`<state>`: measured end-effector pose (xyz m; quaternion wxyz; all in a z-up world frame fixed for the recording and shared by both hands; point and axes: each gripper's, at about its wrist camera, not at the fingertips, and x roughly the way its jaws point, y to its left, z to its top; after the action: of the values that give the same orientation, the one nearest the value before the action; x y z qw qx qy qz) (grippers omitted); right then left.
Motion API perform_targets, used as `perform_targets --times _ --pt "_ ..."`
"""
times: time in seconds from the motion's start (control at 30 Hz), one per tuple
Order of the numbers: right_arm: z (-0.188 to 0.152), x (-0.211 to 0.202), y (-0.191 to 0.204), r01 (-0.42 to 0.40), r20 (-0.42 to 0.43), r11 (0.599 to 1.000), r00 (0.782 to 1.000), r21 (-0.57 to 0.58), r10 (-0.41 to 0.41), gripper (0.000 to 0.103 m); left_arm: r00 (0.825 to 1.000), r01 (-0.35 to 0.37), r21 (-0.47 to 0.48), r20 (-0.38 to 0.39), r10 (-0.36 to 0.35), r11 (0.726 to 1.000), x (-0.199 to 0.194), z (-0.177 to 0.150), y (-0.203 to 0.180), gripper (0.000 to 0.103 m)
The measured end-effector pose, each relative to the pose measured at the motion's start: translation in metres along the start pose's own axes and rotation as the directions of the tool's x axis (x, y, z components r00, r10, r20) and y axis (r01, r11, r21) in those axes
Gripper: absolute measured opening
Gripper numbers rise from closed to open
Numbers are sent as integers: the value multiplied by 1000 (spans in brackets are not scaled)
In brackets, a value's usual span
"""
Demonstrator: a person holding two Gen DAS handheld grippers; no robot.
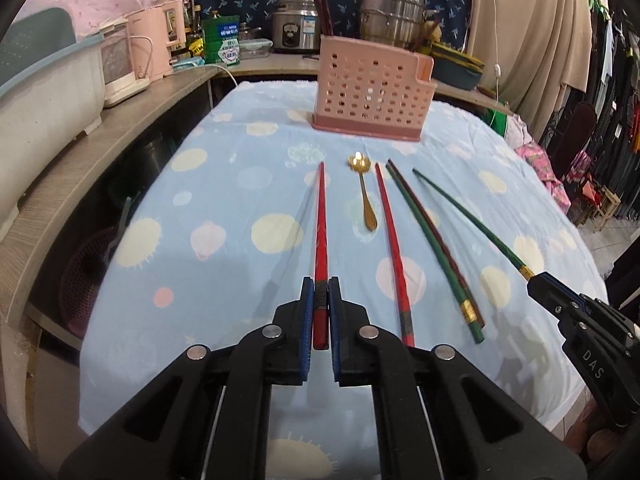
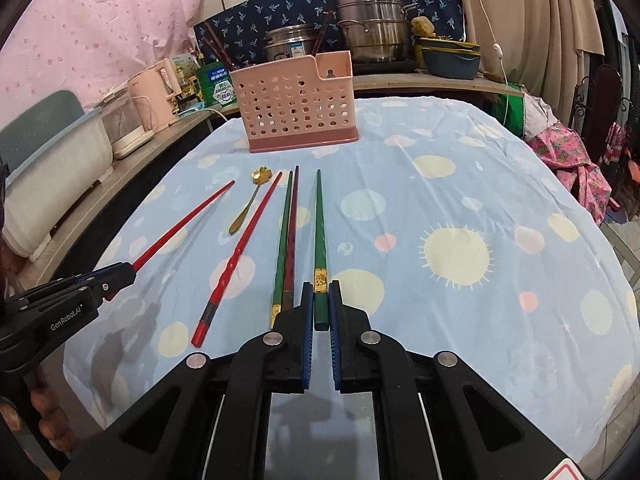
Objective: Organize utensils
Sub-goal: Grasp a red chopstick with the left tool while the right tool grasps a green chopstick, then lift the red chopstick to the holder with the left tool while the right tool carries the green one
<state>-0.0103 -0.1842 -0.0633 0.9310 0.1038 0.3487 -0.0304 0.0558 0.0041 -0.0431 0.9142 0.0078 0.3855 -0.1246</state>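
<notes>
1. Left gripper (image 1: 319, 300): we are clamping its blue-padded fingers (image 1: 307, 312) on the thick end of a red chopstick (image 1: 320, 216), which is pointing straight ahead of the claw toward the pink utensil holder (image 1: 370, 88).

2. Right gripper (image 2: 321, 300): we are clenching it on the butt of a green chopstick (image 2: 319, 224), just behind its gold band; the tip is running forward from the claw.

3. Second red chopstick (image 2: 240, 252): it is lying on the blue spotted cloth (image 2: 460, 184), between the two claws, nearer the left one.

4. Green and dark red pair (image 2: 287, 232): the two sticks are lying side by side, touching, just to the left of the right claw; their gold-banded ends are sitting beside its left finger.

5. Gold spoon (image 1: 365, 196): it is resting ahead of the left claw, between the two red chopsticks, bowl pointing toward the holder.

6. Pink utensil holder: it is standing upright on the cloth, well ahead of both claws. We are seeing a few dark sticks rising behind its rim; we cannot tell whether they are inside it.
</notes>
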Motion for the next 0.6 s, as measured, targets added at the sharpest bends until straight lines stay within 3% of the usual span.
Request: perform_targets --times 0.6 --pt "90 -47 -29 -45 192 994 981 100 26 7 983 13 -35 182 -6 999 -44 97 5 7"
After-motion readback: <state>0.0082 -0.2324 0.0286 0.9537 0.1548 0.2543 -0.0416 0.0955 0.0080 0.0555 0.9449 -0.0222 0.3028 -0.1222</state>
